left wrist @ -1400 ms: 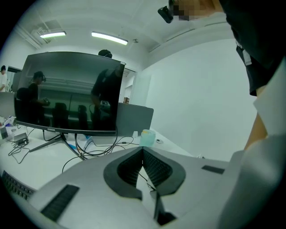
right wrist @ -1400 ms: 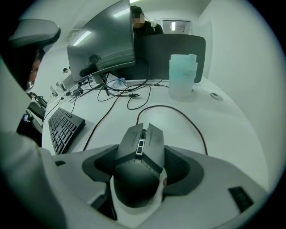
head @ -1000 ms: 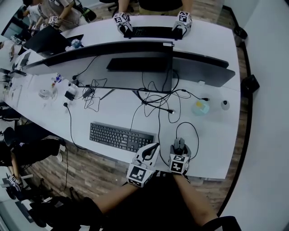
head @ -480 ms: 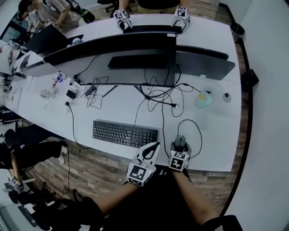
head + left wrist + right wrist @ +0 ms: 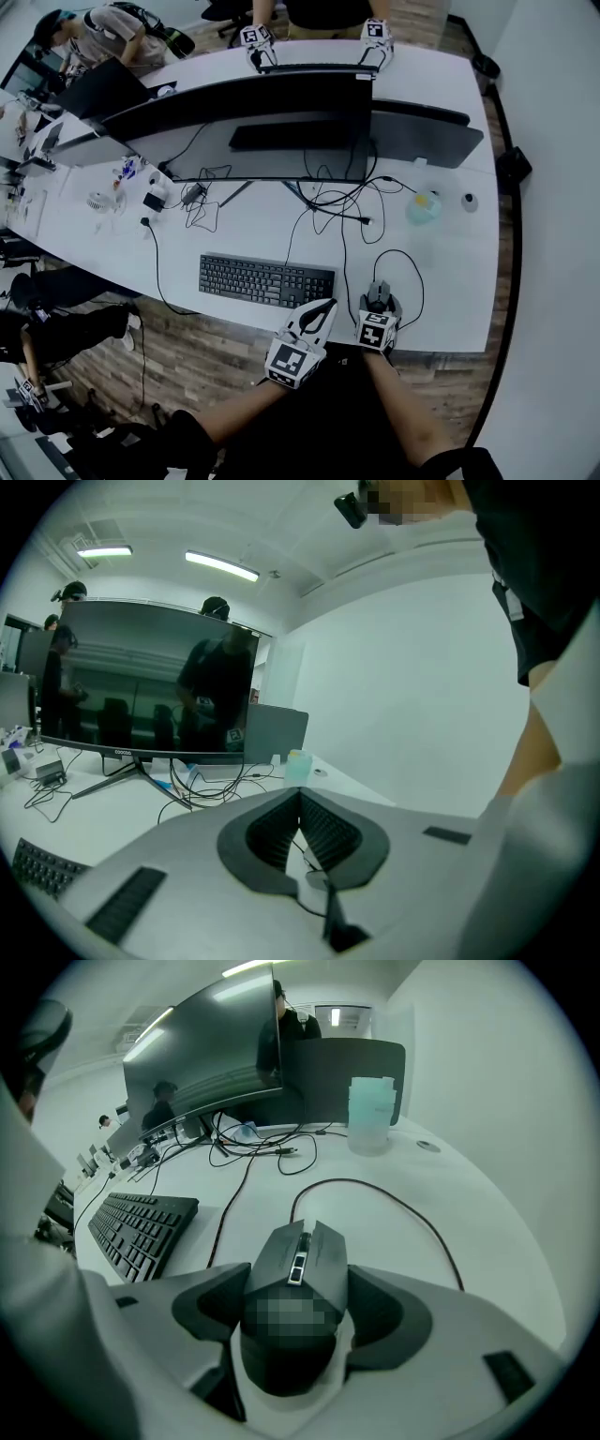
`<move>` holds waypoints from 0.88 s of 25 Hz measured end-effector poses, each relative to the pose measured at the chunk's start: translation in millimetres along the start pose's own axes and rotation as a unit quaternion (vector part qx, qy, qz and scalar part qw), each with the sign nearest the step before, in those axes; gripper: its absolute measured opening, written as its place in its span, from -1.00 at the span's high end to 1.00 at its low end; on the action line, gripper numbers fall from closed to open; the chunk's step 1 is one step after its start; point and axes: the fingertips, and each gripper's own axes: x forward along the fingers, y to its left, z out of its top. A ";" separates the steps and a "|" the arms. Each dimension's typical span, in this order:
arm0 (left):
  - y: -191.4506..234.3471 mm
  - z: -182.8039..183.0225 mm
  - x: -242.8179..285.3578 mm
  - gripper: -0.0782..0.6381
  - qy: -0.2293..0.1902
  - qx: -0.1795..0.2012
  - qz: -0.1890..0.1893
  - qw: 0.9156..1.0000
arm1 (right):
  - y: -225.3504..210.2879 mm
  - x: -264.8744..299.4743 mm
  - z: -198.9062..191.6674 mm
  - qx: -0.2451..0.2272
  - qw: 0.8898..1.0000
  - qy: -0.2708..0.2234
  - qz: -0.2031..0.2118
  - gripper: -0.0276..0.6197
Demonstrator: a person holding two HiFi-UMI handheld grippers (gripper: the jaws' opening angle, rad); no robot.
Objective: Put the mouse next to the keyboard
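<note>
Right gripper [image 5: 298, 1288] stays clamped on mouse [image 5: 302, 1241], jaws pressing both flanks. Mouse low over table [image 5: 450, 281] near front edge, just right of keyboard [image 5: 267, 279], narrow gap between. I can't tell if it rests or hovers. Over last second I see almost no shift of mouse against keyboard. I judge placement nearly done, release next. Left gripper [image 5: 300, 799] closed, empty, idle beside right one.

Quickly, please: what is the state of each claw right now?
Left claw: closed, holding nothing.
Right claw: closed on the mouse.
</note>
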 end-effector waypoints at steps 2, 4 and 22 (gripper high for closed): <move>0.8 -1.7 -2.5 0.77 -0.001 -0.008 -0.004 1.000 | 1.3 -1.0 -1.4 -0.004 1.000 0.008 0.007 -0.08; 0.3 -3.3 -5.1 0.77 -0.001 -0.021 -0.010 1.000 | 2.0 -5.5 0.3 -0.006 1.000 0.007 0.011 -0.08; -18.9 -2.0 -32.1 0.77 -0.044 -0.069 -0.013 0.997 | 29.5 -143.9 72.1 0.002 0.987 -0.145 0.069 0.29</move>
